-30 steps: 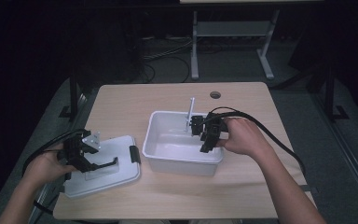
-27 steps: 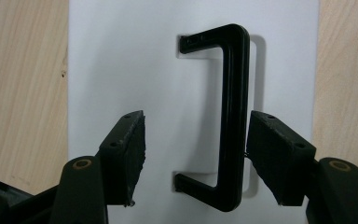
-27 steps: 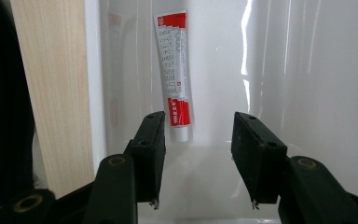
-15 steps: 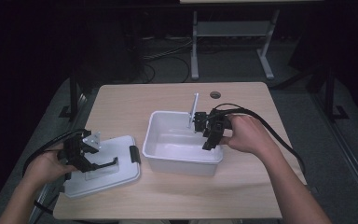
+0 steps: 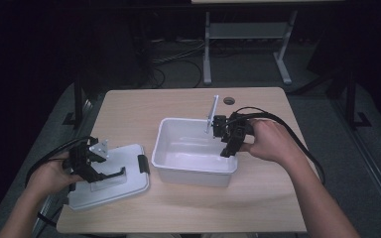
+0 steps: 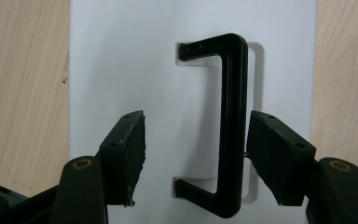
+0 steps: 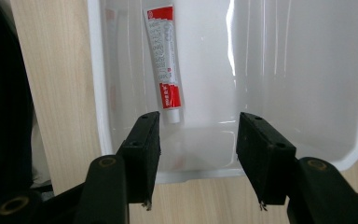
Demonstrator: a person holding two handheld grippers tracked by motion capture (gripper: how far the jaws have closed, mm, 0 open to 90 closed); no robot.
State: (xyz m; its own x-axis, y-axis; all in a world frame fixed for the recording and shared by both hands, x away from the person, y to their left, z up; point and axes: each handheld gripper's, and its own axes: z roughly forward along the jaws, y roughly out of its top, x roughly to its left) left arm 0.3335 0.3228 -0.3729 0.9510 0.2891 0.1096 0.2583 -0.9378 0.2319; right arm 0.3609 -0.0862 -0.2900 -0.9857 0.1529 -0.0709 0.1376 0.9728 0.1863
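A white plastic bin [image 5: 178, 166] stands mid-table. Inside it a red-and-white toothpaste tube [image 7: 164, 65] leans cap-down against one wall [image 7: 98, 93]; in the high view the tube [image 5: 212, 113] pokes up above the bin's far rim. My right gripper [image 5: 226, 146] hangs open over the bin's right side, and its jaws [image 7: 198, 158] have nothing between them. The bin's white lid [image 5: 129, 186] lies flat at the table's left. My left gripper [image 5: 110, 174] is open just above it. The lid's black handle [image 6: 230, 121] sits between the jaws [image 6: 196, 158], close to the right one.
The lid has a black latch [image 5: 143, 163] on the edge facing the bin. A round cable hole [image 5: 228, 100] is in the tabletop's far right. Cables trail from both grippers off the table sides. Bare wood lies behind and in front of the bin.
The tube's upper end and my right gripper have shifted slightly to the right. The left gripper and the lid have stayed put.
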